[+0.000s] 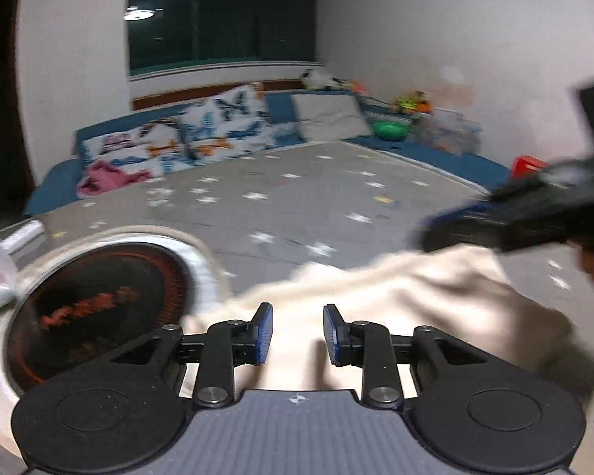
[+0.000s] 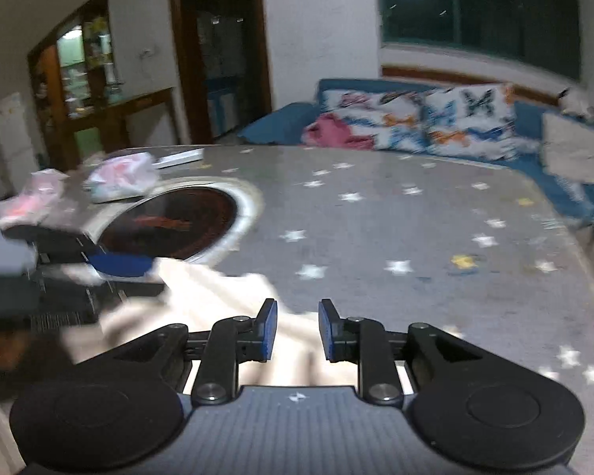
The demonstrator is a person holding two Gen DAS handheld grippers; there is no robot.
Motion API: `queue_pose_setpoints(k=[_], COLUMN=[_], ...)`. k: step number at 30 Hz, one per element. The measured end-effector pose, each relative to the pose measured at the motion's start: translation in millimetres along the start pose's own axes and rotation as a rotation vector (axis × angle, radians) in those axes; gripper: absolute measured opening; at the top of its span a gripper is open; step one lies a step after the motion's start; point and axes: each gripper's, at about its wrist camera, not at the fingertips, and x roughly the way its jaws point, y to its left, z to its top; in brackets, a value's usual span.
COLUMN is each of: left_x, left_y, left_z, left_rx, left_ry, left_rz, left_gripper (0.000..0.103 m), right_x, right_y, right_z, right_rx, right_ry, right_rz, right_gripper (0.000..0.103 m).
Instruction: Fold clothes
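Now both grippers hang over the cream garment [image 1: 396, 297], which lies rumpled on the star-printed grey surface [image 1: 297, 198] at its near edge. The left gripper [image 1: 298, 334] has its blue fingers [image 1: 263, 332] parted, released, with the cloth beneath the gap and nothing pinched. Same story from the right wrist: the right gripper [image 2: 297, 330] shows its fingers [image 2: 268, 330] apart, released, above the garment's edge [image 2: 217, 297].

From the left wrist the other tool crosses in at the right side, blurred, above the cloth; the right wrist sees its partner at the left, equally blurred. The round dark inset [image 1: 99, 308] in the surface sits just beside the garment in both. Only the right wrist takes in the doorway [image 2: 217, 51], the wooden cabinet [image 2: 83, 79] and the pale bags [image 2: 118, 178] beyond the inset. Only the left catches the green bowl [image 1: 390, 128] and toys in the far corner.
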Motion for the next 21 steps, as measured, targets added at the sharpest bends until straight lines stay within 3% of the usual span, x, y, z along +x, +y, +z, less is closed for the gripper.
queue_pose_setpoints(k=[7,15,21], left_x=[-1,-4,-8], left_y=[-14,-9,-10], left_z=[-21,-32,-33], left_rx=[0.021,-0.022,-0.037], left_ry=[0.018,0.013,0.01], left_rz=[-0.028,-0.046,-0.054], left_gripper=[0.031,0.031,0.031], right_x=[45,55,62], right_y=[10,9,30], right_z=[-1,-1,9], right_rx=[0.038,0.049,-0.019], right_ry=[0.096,0.097,0.1], right_rz=[0.001,-0.032,0.019], right_gripper=[0.021,0.02,0.02])
